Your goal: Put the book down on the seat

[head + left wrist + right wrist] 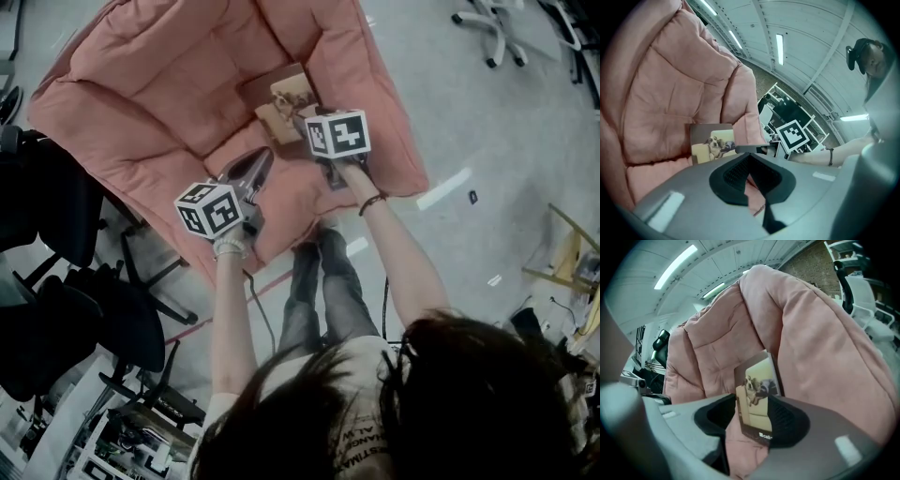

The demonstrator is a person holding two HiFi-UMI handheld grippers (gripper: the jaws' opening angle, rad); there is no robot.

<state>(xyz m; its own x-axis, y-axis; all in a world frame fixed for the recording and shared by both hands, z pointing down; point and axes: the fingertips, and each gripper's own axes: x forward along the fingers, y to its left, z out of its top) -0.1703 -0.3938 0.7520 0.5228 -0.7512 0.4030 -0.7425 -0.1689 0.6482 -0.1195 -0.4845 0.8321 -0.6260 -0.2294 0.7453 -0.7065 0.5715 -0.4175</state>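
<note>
The book (286,94), its cover showing a dog on a sofa, lies in the hollow of the pink cushioned seat (141,84), leaning on the cushion. My right gripper (300,120) reaches to it from the right. In the right gripper view the book (757,394) stands between the wide-open jaws of that gripper (752,417), close to the right pad, with room at the left pad. My left gripper (260,161) hovers over the seat's front, short of the book, its jaws closed to a point. In the left gripper view the book (712,143) sits beyond the shut gripper (749,157).
Black office chairs (56,281) crowd the seat's left side. A white chair base (487,28) stands at the top right and a wooden frame (572,253) at the right edge. The person's legs (319,291) stand just in front of the seat.
</note>
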